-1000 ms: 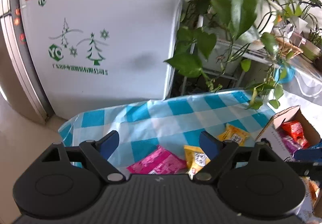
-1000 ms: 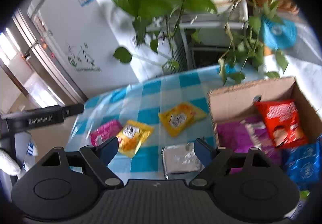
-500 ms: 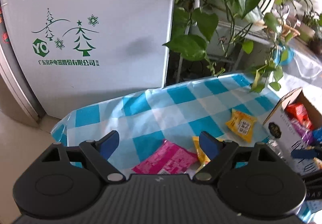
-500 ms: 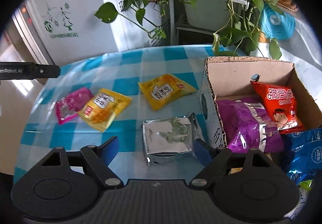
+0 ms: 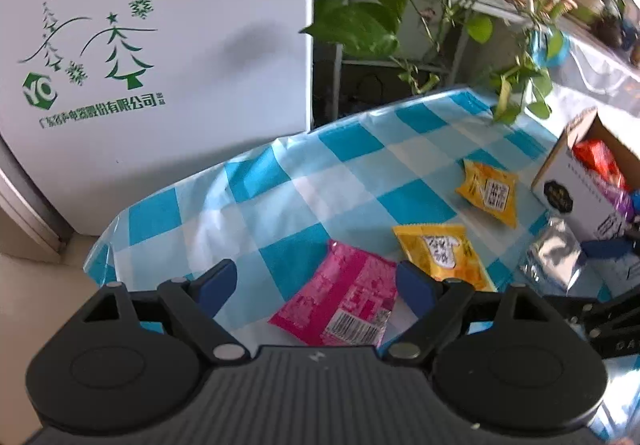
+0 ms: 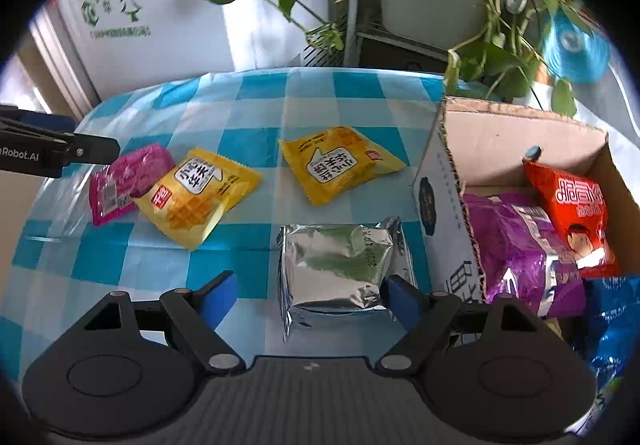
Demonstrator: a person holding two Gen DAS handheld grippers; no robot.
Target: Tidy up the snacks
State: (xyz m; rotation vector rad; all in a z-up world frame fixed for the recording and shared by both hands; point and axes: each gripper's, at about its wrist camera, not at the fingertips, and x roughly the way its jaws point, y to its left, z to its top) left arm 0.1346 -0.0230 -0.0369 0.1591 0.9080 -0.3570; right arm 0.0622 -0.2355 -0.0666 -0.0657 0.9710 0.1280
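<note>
On the blue checked tablecloth (image 6: pixel 256 97) lie a pink packet (image 5: pixel 344 301) (image 6: pixel 124 181), two yellow packets (image 6: pixel 200 197) (image 6: pixel 340 165) and a silver foil packet (image 6: pixel 340 265). My left gripper (image 5: pixel 316 285) hovers open just above the pink packet, touching nothing. Over the silver packet my right gripper (image 6: pixel 308 293) stands open, its pads clear of the foil. At the right an open cardboard box (image 6: pixel 516 125) holds a red bag (image 6: pixel 572 217), a purple bag (image 6: pixel 520 245) and a blue bag (image 6: pixel 612 309).
A white freezer (image 5: pixel 160 45) with green tree print stands behind the table's far left edge. Trailing pothos leaves (image 6: pixel 492 57) on a metal rack hang over the table's back right corner and the box. Floor (image 5: pixel 32 277) shows past the table's left edge.
Both grippers have come down and tipped toward the table. The pink packet now fills the left gripper's gap, and the silver packet has come under the right one. Both stay open.
</note>
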